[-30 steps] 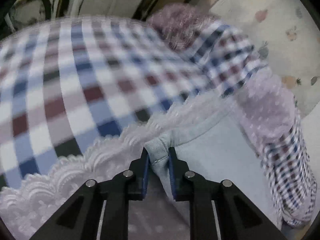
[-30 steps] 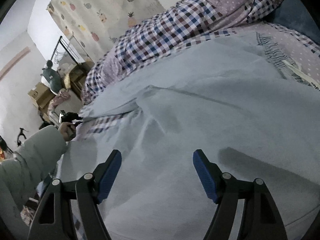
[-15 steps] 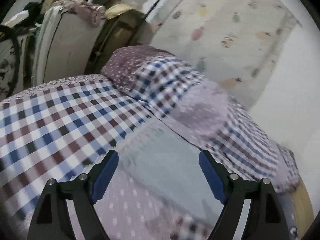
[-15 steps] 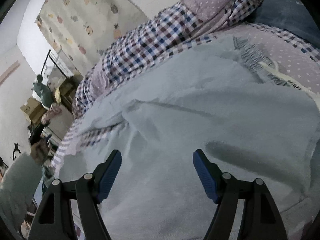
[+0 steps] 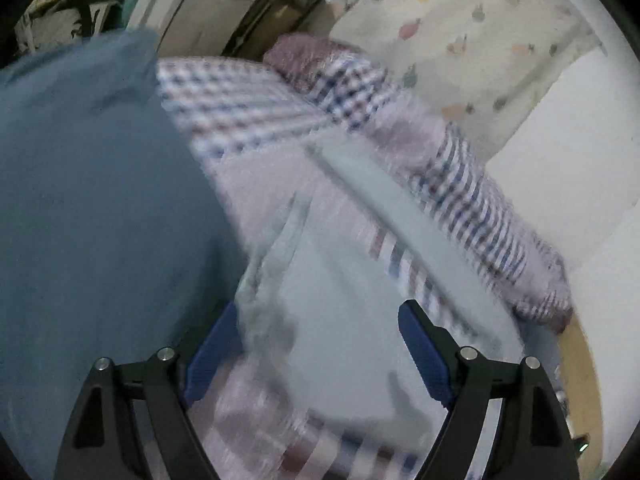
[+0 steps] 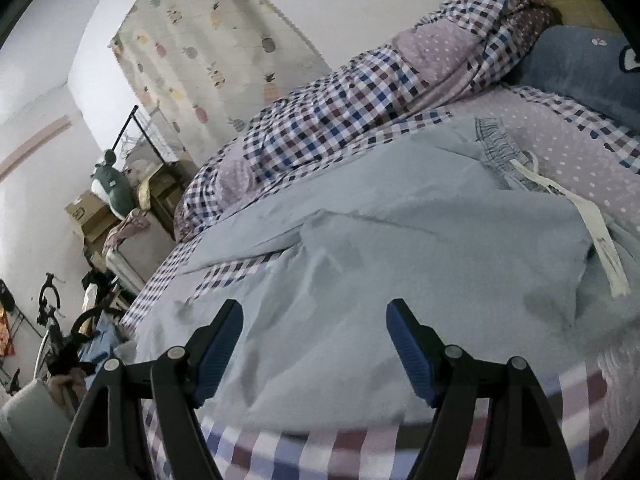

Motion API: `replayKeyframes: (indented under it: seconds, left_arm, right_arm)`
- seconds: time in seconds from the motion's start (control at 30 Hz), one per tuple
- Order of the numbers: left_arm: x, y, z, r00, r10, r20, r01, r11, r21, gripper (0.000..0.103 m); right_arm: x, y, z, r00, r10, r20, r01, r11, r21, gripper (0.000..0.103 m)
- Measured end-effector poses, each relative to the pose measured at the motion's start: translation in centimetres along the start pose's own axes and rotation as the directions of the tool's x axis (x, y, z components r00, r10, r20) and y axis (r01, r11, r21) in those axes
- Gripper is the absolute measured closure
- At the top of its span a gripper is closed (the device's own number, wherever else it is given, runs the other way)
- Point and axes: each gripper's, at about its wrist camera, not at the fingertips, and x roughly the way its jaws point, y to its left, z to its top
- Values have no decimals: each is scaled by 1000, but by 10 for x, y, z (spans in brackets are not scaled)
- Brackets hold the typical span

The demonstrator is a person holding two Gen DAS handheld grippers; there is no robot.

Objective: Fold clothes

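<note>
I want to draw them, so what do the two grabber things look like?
Both look alike. The left gripper and right gripper each have two black, angular plastic arms with triangular cut-outs and round silver screws. Their fingertips carry blue ribbed pads. No cables, writing or sleeves are visible now.

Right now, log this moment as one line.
task: fold clothes | left gripper: open, empty | right gripper: open, empty | light blue garment: spread on bed, partly folded

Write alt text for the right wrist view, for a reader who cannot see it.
An open right gripper hovers over a pale blue garment spread flat on a checked bedsheet. A white care label trails from its waistband; a rumpled checked duvet lies behind.
</note>
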Motion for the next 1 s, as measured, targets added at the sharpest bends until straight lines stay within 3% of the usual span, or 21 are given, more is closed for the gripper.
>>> replayKeyframes:
  seconds: [0.07,0.2,0.27,0.47,0.5,0.57,0.6,0.63,0.8,1.0]
  left_arm:
    - [8,3,-19,999,17,-28,-16,1000,16,17]
    - [31,3,-25,998,33,-46,-32,999,27,17]
    - [40,3,-22,999,2,-47,-2,1000,6,17]
    - [64,4,-18,996,-51,-73,48,998,-39,31]
    - [66,8,-16,996,-54,-66,50,997,-63,36]
    - [69,17,-12,998,-34,-48,28,992,-121,61]
    - [70,22,-11,999,-15,-41,9,988,-151,87]
    - [70,26,-11,999,-1,-43,-7,985,-173,100]
    - [67,31,-10,1000,-5,-9,4,978,-207,101]
    - [60,34,-7,999,-32,34,38,974,-225,101]
  right_arm:
    - [-10,0,-9,1000,-4,-1,4,1000,2,25]
    - [-31,-11,-22,999,-39,-2,39,999,24,25]
    - [-42,-23,-24,997,-80,7,80,995,52,25]
    - [-88,-77,-22,973,-220,68,203,958,204,25]
    - [-97,-87,-22,968,-240,78,216,946,240,25]
    - [-111,-109,-25,955,-283,86,244,917,316,25]
    - [-115,-117,-26,950,-302,84,256,902,348,25]
    - [-119,-126,-27,945,-317,81,265,886,381,25]
    - [-117,-159,-32,946,-321,55,248,820,516,25]
    - [-85,-169,-23,957,-286,40,221,816,535,25]
